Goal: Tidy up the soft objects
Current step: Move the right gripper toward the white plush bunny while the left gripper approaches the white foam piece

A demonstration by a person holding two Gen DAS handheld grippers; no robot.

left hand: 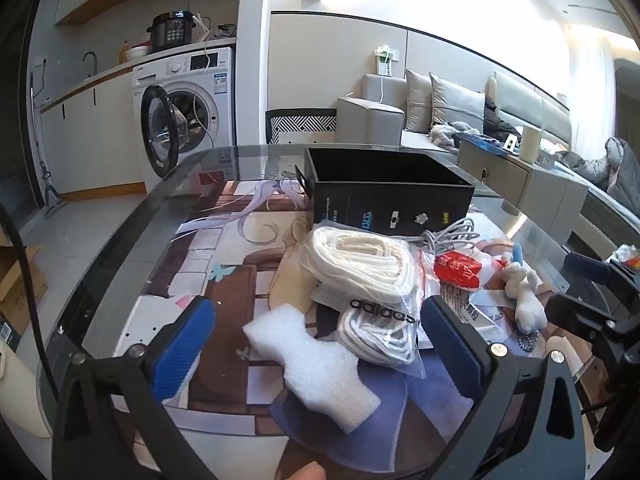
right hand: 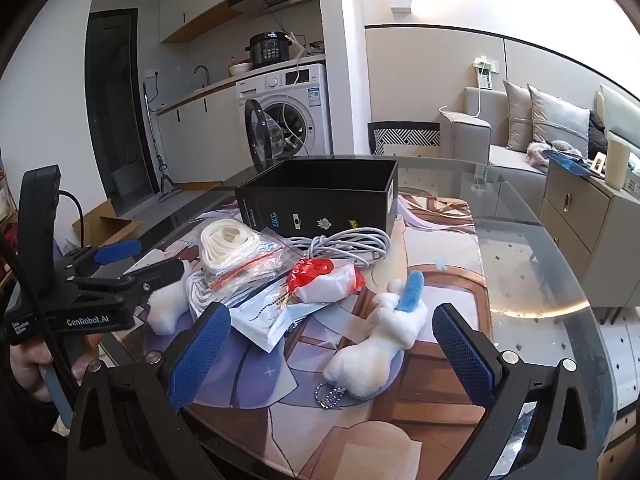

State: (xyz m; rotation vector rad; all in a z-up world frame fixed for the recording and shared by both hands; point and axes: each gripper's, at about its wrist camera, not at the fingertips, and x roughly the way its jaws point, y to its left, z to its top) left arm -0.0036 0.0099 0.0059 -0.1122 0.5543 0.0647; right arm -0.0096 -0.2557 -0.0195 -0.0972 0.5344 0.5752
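A white foam piece (left hand: 316,364) lies on the table between the open blue pads of my left gripper (left hand: 316,344); it also shows in the right wrist view (right hand: 166,308). Behind it are a bagged white cloth roll (left hand: 360,260) (right hand: 228,244) and a bagged Adidas item (left hand: 380,328). A white plush toy with a blue part (right hand: 380,340) (left hand: 524,296) lies between the open pads of my right gripper (right hand: 332,352). A red-and-white packet (right hand: 324,280) (left hand: 456,268), a flat white packet (right hand: 264,316) and a grey cable (right hand: 352,246) lie nearby. An open black box (right hand: 320,196) (left hand: 388,192) stands behind.
The glass table (right hand: 532,280) carries a printed mat (left hand: 224,280). The left gripper's body (right hand: 92,284) shows at left in the right wrist view. Beyond are a washing machine (left hand: 188,108) with its door open, a chair (right hand: 404,136), a sofa (right hand: 520,132) and a cabinet (right hand: 580,220).
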